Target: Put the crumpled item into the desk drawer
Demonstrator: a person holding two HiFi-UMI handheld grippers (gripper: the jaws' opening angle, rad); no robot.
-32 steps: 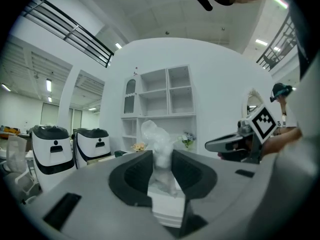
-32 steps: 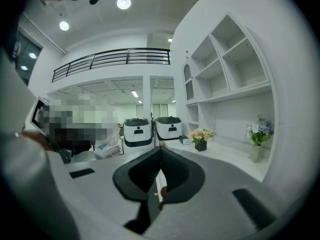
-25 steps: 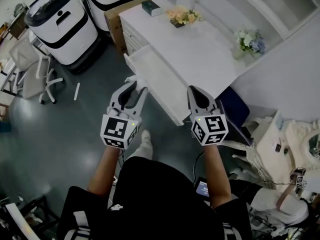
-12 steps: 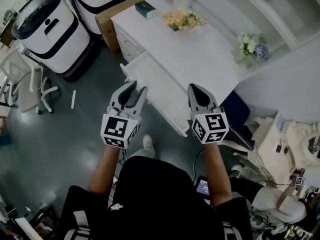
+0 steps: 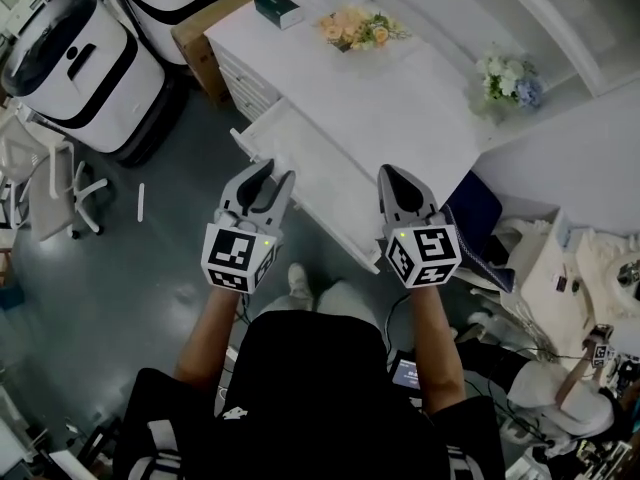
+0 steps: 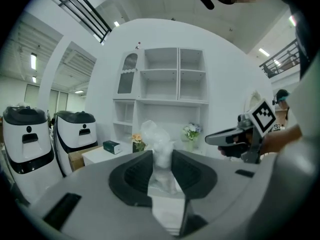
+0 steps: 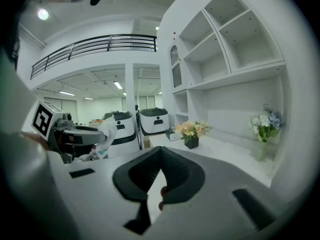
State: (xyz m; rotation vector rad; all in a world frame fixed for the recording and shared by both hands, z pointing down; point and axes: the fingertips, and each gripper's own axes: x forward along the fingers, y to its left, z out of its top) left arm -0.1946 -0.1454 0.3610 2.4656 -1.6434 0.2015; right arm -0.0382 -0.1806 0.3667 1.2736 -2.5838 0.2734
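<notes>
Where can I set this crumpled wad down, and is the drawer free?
The open drawer, just ahead of the left tongs holding the wad, looks bare along its whole length. The desk top is bare between the orange flowers and the vase of pale flowers. Its far corner is busier: green box, flowers.

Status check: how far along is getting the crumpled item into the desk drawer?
Done: the desk drawer is pulled open, and the left hand-held gripper grips the crumpled plastic bag. In hand: the bag hangs in the air near the drawer's front. Left: carry it over the drawer and release. The right hand-held gripper is shut, empty.
</notes>
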